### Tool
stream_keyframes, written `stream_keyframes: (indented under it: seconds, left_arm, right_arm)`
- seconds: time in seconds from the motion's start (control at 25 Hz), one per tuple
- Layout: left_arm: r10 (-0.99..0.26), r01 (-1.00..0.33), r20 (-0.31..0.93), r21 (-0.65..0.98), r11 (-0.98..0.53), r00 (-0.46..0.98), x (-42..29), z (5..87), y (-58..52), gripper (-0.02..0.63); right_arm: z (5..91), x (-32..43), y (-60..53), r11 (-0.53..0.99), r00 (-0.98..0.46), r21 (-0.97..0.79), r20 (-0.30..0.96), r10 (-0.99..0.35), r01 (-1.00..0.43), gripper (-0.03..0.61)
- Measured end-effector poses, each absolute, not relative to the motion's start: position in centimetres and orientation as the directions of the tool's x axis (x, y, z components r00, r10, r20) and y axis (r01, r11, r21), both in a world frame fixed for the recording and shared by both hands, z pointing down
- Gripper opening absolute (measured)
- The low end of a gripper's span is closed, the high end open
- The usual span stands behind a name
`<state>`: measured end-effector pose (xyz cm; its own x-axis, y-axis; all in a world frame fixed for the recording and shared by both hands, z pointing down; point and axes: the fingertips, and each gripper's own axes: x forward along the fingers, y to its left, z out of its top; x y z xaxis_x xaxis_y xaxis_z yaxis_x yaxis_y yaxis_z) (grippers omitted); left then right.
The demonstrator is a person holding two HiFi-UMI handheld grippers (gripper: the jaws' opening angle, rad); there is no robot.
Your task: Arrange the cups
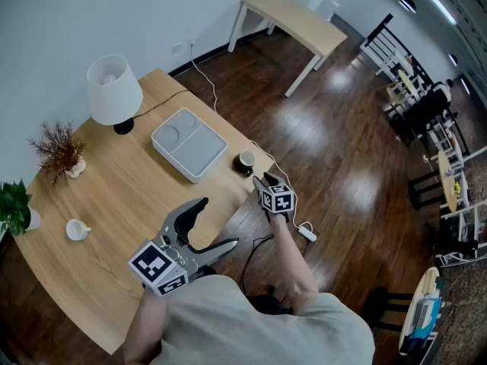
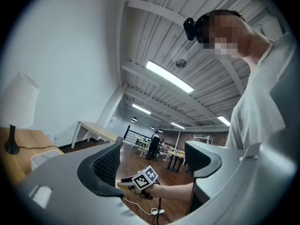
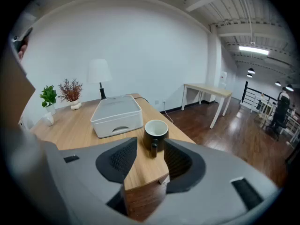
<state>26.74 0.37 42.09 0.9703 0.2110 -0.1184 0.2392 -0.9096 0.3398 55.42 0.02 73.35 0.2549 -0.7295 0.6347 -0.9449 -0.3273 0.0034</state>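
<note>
A black cup (image 1: 246, 160) with a white inside stands near the wooden table's right edge, beside a grey tray (image 1: 190, 144). My right gripper (image 1: 263, 179) hovers just short of it, off the table edge, tilted down. In the right gripper view the black cup (image 3: 156, 134) sits just beyond the open right gripper (image 3: 151, 159), its handle turned toward the jaws and untouched. A small white cup (image 1: 76, 230) rests far left on the table. My left gripper (image 1: 215, 228) is open and empty over the table's front edge; the left gripper (image 2: 152, 165) looks out level into the room.
A white lamp (image 1: 114, 90), a dried-plant vase (image 1: 59, 149) and a green plant (image 1: 15, 207) line the table's wall side. A cable runs over the table edge to a power strip (image 1: 307, 233) on the dark wood floor. A second table (image 1: 293, 17) stands farther off.
</note>
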Motion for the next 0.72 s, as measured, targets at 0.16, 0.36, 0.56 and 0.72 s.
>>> stream_keyframes:
  seconds: [0.16, 0.36, 0.56, 0.72]
  left_arm:
    - [0.201, 0.227, -0.112, 0.336, -0.914, 0.973, 26.6, 42.3, 0.1, 0.420]
    - [0.168, 0.194, -0.105, 0.341, -0.920, 0.980, 26.1, 42.5, -0.7, 0.420]
    - [0.147, 0.173, -0.101, 0.344, -0.923, 0.984, 25.7, 42.7, -1.1, 0.420]
    - [0.135, 0.161, -0.099, 0.348, -0.923, 0.986, 25.6, 42.9, -1.4, 0.420]
  right_arm:
    - [77.4, 57.6, -1.9, -0.344, 0.241, -0.001, 0.713, -0.658, -0.939, 0.194]
    - [81.1, 59.1, -3.6, -0.337, 0.212, 0.019, 0.811, -0.546, -0.941, 0.188]
    - [81.5, 59.4, -4.5, -0.292, 0.176, 0.032, 0.858, -0.483, -0.956, 0.132]
    - [81.0, 59.1, -4.6, -0.283, 0.153, 0.005, 0.851, -0.503, -0.959, 0.084]
